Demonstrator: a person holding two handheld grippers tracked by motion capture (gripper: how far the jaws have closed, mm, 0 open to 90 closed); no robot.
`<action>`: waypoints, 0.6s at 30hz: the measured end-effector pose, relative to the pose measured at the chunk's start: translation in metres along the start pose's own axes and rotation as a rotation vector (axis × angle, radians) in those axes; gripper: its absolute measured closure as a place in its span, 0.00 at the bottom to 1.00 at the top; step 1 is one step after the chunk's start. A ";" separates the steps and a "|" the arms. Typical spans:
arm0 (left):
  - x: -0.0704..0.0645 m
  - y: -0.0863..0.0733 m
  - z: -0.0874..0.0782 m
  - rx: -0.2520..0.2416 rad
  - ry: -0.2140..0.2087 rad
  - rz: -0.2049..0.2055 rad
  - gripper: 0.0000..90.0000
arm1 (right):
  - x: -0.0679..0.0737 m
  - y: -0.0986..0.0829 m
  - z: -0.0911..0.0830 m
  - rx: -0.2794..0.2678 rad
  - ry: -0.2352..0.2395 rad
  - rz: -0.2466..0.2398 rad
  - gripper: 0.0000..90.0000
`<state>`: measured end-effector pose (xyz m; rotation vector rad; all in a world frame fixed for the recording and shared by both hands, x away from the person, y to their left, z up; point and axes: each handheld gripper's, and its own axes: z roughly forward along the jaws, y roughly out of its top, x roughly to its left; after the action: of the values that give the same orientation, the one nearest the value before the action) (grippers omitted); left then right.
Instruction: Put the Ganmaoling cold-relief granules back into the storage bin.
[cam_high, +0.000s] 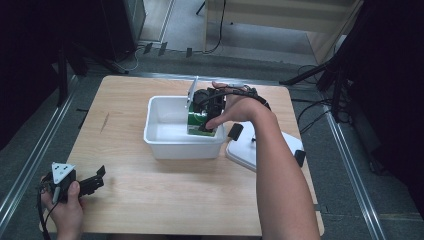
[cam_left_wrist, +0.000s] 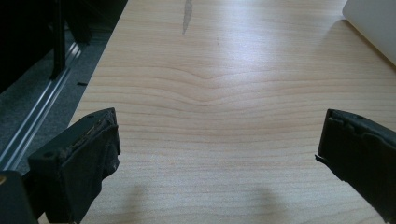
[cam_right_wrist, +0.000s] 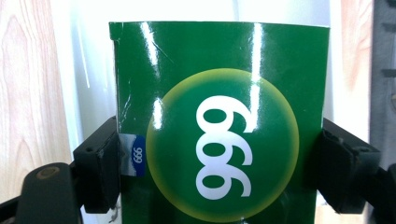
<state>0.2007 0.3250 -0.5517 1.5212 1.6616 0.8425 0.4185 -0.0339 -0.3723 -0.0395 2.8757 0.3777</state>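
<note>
Fingers and gripper hardware hide much of the green box (cam_high: 196, 121) in the high view, where it stands inside the white tub (cam_high: 165, 131), against the tub's right wall. The right gripper (cam_high: 209, 114) clamps it: in the right gripper view both jaws press its sides. The green box (cam_right_wrist: 219, 121) is glossy, with a yellow-rimmed circle bearing white "999" and a small blue sticker; its bottom is cut off. A white lid (cam_high: 260, 150) lies just right of the tub. Well left of the tub, near the bench (cam_high: 150, 200) corner, the left gripper (cam_high: 97, 179) rests with jaws spread wide, holding nothing
</note>
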 end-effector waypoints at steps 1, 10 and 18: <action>0.000 0.000 0.000 0.000 0.000 0.001 0.00 | 0.000 0.000 0.002 0.001 0.001 -0.003 0.18; 0.000 0.000 0.000 0.001 0.000 0.000 0.00 | 0.001 0.001 0.023 0.036 0.017 -0.016 0.18; 0.000 0.000 0.000 0.000 -0.001 -0.001 0.00 | -0.004 0.000 0.042 0.067 0.017 -0.018 0.18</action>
<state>0.2010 0.3247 -0.5519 1.5204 1.6619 0.8412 0.4316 -0.0230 -0.4104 -0.0566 2.9007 0.2783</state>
